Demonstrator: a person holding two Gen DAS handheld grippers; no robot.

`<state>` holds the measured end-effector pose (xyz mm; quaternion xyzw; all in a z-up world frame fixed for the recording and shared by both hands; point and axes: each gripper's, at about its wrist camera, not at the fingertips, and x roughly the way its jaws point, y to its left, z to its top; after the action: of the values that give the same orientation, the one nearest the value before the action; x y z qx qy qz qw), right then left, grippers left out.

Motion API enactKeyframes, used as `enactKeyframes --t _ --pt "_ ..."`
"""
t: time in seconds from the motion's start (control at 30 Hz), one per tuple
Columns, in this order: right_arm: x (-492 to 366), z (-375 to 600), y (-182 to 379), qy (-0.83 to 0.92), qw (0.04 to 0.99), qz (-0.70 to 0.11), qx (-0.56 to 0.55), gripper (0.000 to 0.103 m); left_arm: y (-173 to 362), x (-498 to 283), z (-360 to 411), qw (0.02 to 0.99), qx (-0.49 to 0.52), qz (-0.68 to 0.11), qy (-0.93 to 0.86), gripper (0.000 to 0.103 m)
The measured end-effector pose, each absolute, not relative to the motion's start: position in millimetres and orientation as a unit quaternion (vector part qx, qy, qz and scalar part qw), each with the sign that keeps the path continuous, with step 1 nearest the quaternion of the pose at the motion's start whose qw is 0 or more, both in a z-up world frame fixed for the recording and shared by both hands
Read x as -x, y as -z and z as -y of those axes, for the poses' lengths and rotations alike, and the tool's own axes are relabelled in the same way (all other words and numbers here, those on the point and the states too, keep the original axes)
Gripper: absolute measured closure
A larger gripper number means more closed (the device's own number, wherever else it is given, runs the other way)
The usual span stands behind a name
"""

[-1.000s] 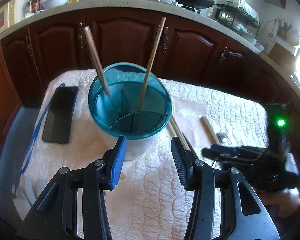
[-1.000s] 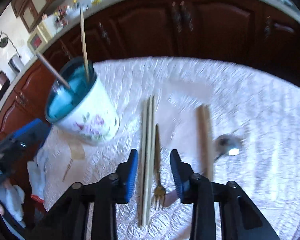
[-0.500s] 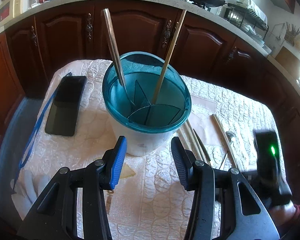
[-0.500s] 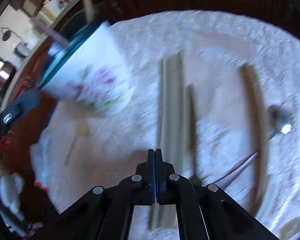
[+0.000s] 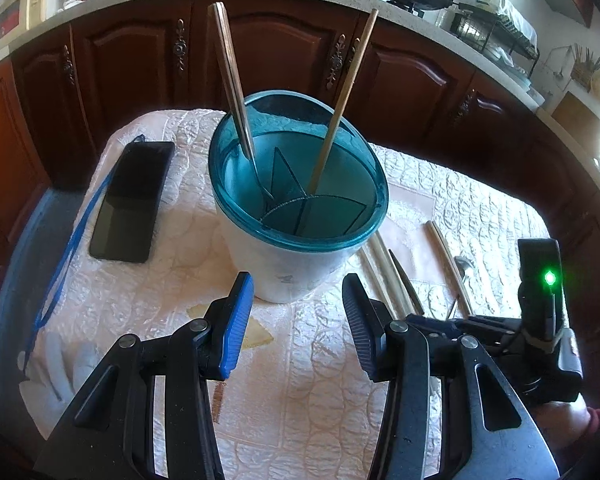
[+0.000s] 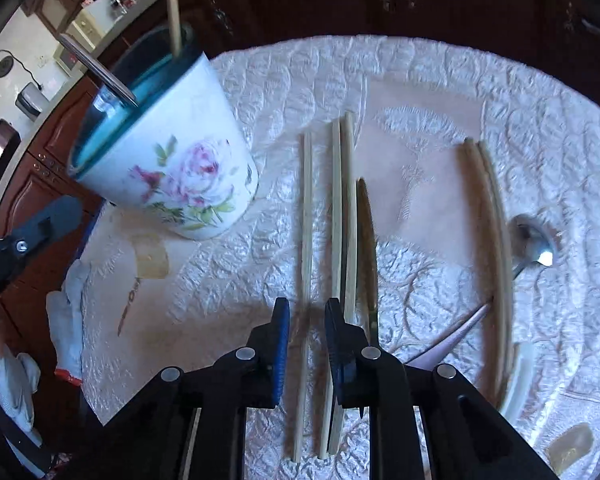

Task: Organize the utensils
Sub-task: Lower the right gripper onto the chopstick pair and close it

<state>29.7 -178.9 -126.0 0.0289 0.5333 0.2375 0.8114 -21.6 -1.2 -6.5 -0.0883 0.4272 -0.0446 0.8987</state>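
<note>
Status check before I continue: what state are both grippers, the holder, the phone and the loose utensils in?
Left gripper: open, empty, facing the holder.
Right gripper: jaws just opening, narrow gap straddling one loose chopstick, not pressing it.
Holder: upright, holds one standing chopstick and one metal utensil.
Phone: flat, screen dark.
Fork, spoon: lying loose on the cloth.

A table under a white quilted cloth [image 6: 440, 80] carries a floral utensil holder [image 6: 180, 184], loose chopsticks [image 6: 307, 220], a fork [image 6: 366, 232], a spoon [image 6: 534, 242] — and, on the holder's far side, a black phone [image 5: 132, 200].
</note>
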Motion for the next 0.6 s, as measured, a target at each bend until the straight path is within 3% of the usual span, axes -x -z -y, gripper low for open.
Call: enactKeyframes --t 0.1,0.17,0.3,0.37,0.6 --pt "-30.3 172.2 137.0 -0.261 0.785 -0.56 -0.045 0.097 7.1 21.4 1.7 0.898 0.087 -0.428 0.046 0.057" --pt "-21.0 166.5 136.6 -0.301 0.763 -0.569 -0.055 0.098 8.2 21.0 -0.3 0.898 0.088 -0.428 0.044 0.057" --pt "-6.4 164.8 128.3 -0.338 0.746 -0.571 -0.063 0.093 10.9 19.0 -5.3 0.897 0.092 -0.431 0.039 0.057" --pt "-16.1 178.8 123.9 -0.306 0.766 -0.559 -0.079 0.078 11.9 18.9 -6.2 0.896 0.094 -0.432 0.039 0.057" --pt "-40.2 187.2 119.2 -0.225 0.813 -0.536 -0.021 0.08 18.3 18.1 -1.1 0.891 0.09 -0.442 0.046 0.057"
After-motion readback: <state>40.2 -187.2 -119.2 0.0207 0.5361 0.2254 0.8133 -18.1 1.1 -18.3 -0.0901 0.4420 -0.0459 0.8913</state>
